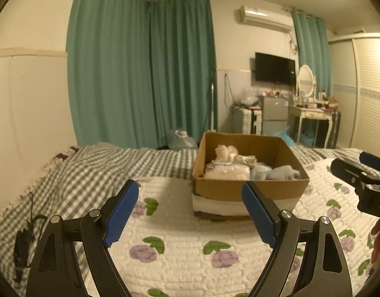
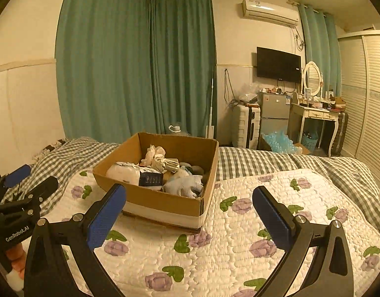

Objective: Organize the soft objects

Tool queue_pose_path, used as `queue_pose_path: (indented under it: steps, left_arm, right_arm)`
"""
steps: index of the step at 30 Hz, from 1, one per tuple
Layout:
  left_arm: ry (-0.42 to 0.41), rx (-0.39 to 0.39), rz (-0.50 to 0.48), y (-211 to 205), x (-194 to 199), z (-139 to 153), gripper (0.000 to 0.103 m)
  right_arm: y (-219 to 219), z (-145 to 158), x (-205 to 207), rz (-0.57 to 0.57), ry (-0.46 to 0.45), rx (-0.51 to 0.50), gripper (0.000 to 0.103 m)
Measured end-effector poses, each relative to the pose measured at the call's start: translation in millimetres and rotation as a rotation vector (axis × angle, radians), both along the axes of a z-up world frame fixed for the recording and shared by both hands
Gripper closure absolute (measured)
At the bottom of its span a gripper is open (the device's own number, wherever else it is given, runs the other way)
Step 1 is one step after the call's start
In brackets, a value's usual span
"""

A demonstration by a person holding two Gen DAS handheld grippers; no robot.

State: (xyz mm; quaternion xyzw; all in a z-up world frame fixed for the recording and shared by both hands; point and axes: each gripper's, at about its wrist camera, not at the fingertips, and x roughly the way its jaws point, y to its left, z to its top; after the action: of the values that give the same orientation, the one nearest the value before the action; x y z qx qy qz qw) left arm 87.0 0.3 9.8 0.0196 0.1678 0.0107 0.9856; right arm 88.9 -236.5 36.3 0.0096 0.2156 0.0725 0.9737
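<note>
A cardboard box (image 1: 249, 189) stands on a white quilt with purple flowers (image 1: 185, 245); it also shows in the right wrist view (image 2: 165, 201). Inside lie soft things: a white packet (image 2: 125, 172), a cream cloth bundle (image 2: 155, 157), a light blue cloth (image 2: 186, 185). My left gripper (image 1: 190, 212) is open and empty, hovering in front of the box. My right gripper (image 2: 190, 212) is open and empty, near the box's front right corner. Each gripper shows at the edge of the other's view.
A grey checked sheet (image 1: 103, 168) covers the bed around the quilt. A black cable (image 1: 24, 242) lies at the bed's left edge. Green curtains (image 1: 140, 74), a suitcase (image 2: 247, 126), a small fridge (image 2: 275, 113) and a dressing table (image 2: 313, 118) stand beyond the bed.
</note>
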Motion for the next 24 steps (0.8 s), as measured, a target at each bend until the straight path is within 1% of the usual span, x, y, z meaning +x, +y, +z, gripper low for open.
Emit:
queue_pose_path:
  steps: [13,24]
  left_arm:
    - [-0.006,-0.036,-0.023,4,-2,1,0.017]
    - [-0.014,-0.032,-0.029,2,-5,3,0.017]
  right_arm:
    - [5,3,-4,0.004,-0.009,-0.006,0.0]
    - [11,1,-5,0.01,-0.008,-0.023,0.0]
